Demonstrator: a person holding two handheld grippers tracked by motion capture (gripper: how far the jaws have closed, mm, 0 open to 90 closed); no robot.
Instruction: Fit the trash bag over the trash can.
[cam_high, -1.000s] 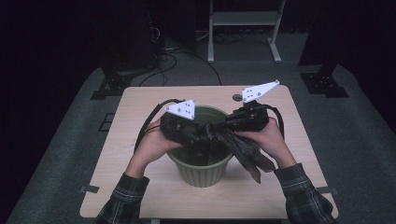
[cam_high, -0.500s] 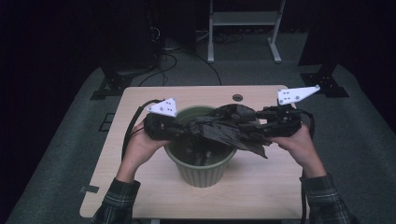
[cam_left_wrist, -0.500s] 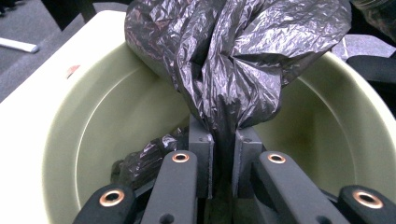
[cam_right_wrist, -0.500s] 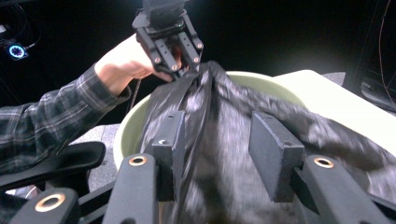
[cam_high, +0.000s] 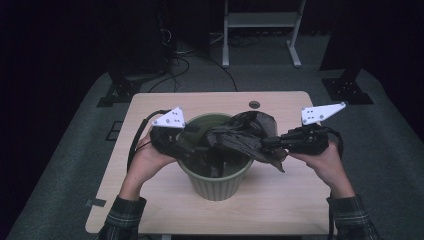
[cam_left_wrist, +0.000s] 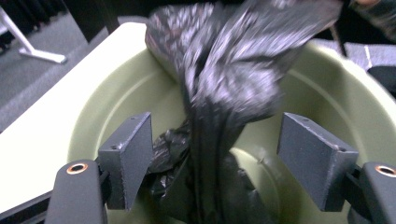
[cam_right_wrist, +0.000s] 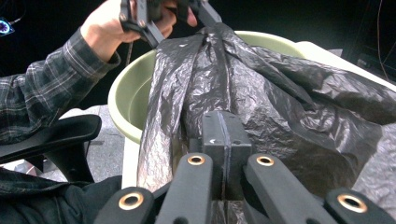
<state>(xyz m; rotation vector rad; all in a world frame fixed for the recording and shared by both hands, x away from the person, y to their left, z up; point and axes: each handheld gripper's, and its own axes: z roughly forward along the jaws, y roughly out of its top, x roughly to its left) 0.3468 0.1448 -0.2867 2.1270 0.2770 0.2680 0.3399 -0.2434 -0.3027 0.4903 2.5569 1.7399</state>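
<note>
1. Our right tongs (cam_right_wrist: 223, 140) have their jaws pressed together on a fold of the black plastic bag (cam_high: 245, 135), just outside the right rim of the green bin (cam_high: 216, 180). We would keep that pinch firm, since it seems to be the only hold on the film.

2. Our left tongs (cam_left_wrist: 217, 163) stand with jaws apart over the bin's mouth, a twisted rope of bag hanging between the pads without being gripped. In the right gripper view they appear across the bin at the far end of the bag.

3. The bag lies half in the bin and half stretched out toward the right hand (cam_high: 325, 160) — bunched, not yet opened.

4. We judge the step to be spreading the bag to line the bin. To do it well, the left tongs should close on a single edge layer rather than the whole twist; otherwise the mouth will not open.

5. Then we would draw the two holds apart gently — thin film tears or slips if jerked.

6. The bin stands near the middle of the desk (cam_high: 150, 200), and a hard sideways pull could tip it.
</note>
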